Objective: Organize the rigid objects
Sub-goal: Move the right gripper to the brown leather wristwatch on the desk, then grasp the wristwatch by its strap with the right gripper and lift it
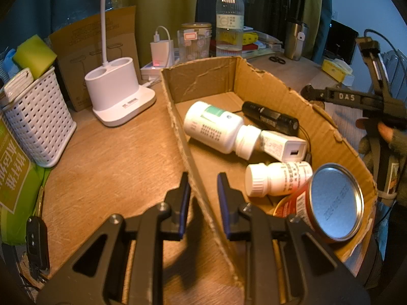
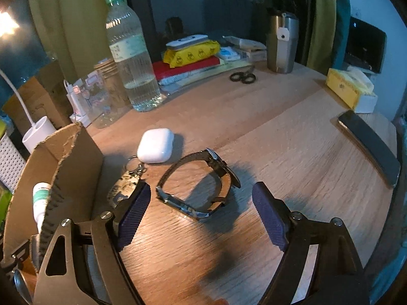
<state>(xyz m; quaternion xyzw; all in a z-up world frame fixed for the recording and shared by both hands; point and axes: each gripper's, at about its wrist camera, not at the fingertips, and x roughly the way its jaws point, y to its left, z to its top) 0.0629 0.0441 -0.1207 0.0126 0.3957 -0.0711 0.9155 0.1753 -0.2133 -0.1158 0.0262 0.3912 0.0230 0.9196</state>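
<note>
Trouble brewing: right tongs (image 2: 201,211) gape wide, gripping nothing, with the watch (image 2: 197,181) lying on the bench between their tips. Its loose strap could slip. Left tongs (image 1: 203,198) straddle the box wall (image 1: 193,172), unclenched; closing crushes cardboard.
</note>
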